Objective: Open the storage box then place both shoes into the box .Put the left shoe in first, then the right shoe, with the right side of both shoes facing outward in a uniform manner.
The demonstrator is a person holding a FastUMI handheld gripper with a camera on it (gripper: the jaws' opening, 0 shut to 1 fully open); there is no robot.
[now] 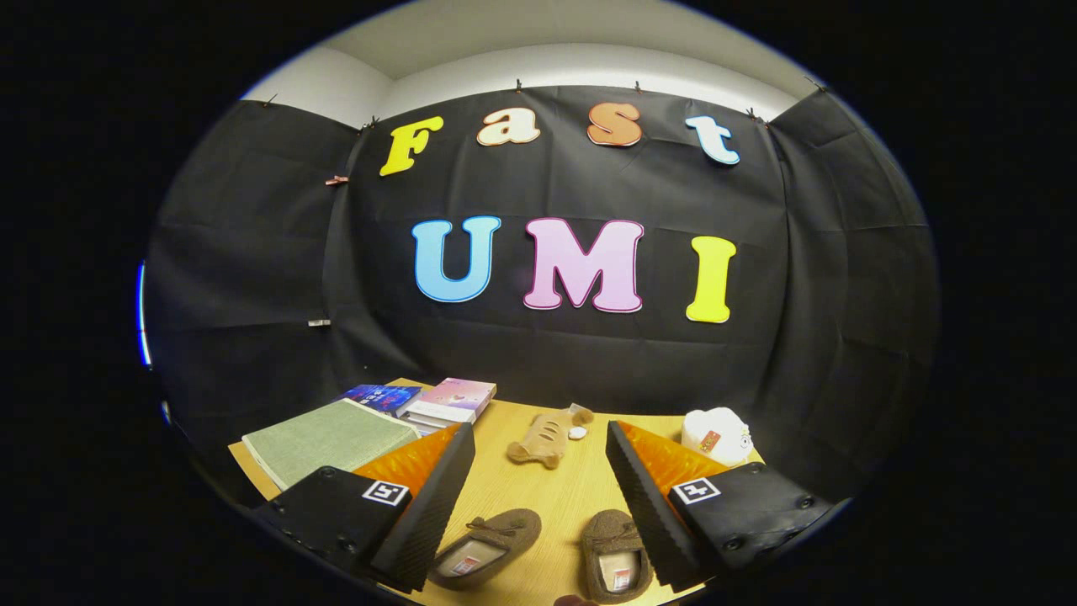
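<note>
Left of the fingers we see one green mat (330, 439) and two books (421, 399) stacked side by side on the wooden table (555, 492). The gripper (538, 497) hangs with its fingers spread wide, clamped on nothing. Between them lie two brown shoes — one (488, 547) by the left finger, one (617, 566) by the right. Beyond them rests one tan plush toy (547, 438), and past the right finger one white plush (717, 434).

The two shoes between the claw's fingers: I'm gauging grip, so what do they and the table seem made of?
Both shoes, left one and right one, look like soft brown suede or felt, matte and fuzzy. The table looks like smooth light wood-grain laminate. The claw is open.
</note>
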